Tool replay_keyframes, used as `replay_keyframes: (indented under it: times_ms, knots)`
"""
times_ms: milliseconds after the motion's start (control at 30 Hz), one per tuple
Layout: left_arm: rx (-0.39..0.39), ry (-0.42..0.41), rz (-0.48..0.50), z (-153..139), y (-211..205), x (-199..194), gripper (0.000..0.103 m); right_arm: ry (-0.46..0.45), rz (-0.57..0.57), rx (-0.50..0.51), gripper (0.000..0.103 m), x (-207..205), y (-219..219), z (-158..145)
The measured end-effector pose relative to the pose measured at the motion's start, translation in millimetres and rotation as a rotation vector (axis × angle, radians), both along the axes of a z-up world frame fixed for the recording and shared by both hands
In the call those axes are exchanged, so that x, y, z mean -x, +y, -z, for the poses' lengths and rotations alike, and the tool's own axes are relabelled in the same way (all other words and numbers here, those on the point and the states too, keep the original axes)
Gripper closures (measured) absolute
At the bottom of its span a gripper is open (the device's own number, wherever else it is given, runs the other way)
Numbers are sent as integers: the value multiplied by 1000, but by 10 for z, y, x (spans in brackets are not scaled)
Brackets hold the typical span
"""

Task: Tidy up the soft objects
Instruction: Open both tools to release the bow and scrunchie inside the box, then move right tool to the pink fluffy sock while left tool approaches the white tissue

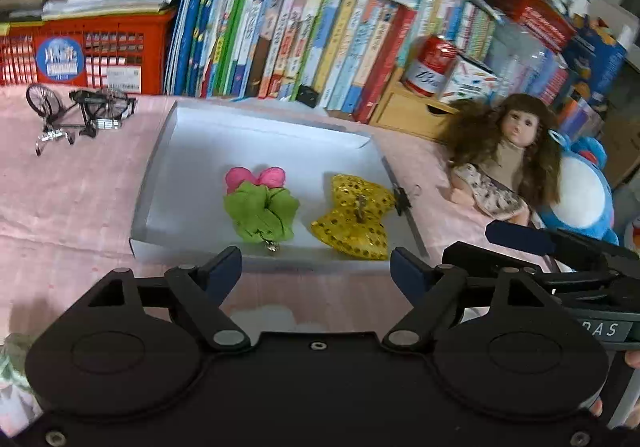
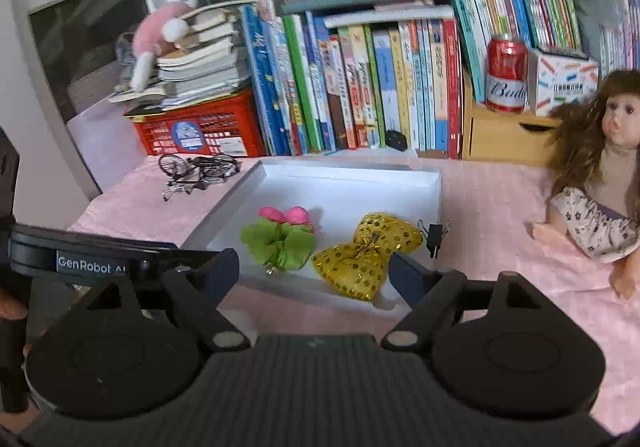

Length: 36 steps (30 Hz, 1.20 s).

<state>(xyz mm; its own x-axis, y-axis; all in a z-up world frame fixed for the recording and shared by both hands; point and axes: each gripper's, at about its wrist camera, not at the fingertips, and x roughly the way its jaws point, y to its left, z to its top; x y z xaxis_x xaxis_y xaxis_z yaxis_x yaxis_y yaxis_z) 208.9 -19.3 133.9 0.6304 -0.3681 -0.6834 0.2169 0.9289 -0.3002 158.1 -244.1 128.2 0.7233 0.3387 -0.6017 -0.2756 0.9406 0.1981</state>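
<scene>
While both grippers are held above the near edge of the white tray (image 1: 160, 183), nothing is kept between their fingers: the left gripper (image 1: 316, 267) is spread wide and empty, and the right gripper (image 2: 314, 271) is spread wide and empty as well. Two soft objects are already laid inside the tray, side by side and apart from each other: a green and pink fabric flower (image 1: 260, 207) on the left and a yellow sequined bow (image 1: 356, 219) on the right, close to the tray's right wall. Probably they were placed separately so that each can be seen and taken easily. A black binder clip (image 1: 402, 199) is fixed on the right rim, apparently to keep the tray's wall in shape. Outside the tray, on the pink cloth (image 1: 80, 199), a doll (image 1: 508, 155) is leaned against a blue plush toy (image 1: 588, 191); these soft things are judged as not yet organized.
</scene>
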Motion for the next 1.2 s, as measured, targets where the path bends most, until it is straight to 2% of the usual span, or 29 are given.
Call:
replay_keyframes:
  times_ms: [267,567,733,933,1200]
  knots:
    - [-36,-120,44,-105,-65,586,19,-97,-15,10,12,538,-73,-103]
    - [-65,-207,95,32,-127,1177,17,-170,-1,38,11,1033,-246,-67]
    - [-77,-259,53,211,-53,1487,15,-215,29,53,7,1287,-351,51]
    - [-62,-278,-1,464,126,1771,14,-238,76,74,6,1507,-423,289]
    - [-80,-302,-101,760,386,2050,14,-267,128,108,2,1773,-444,634]
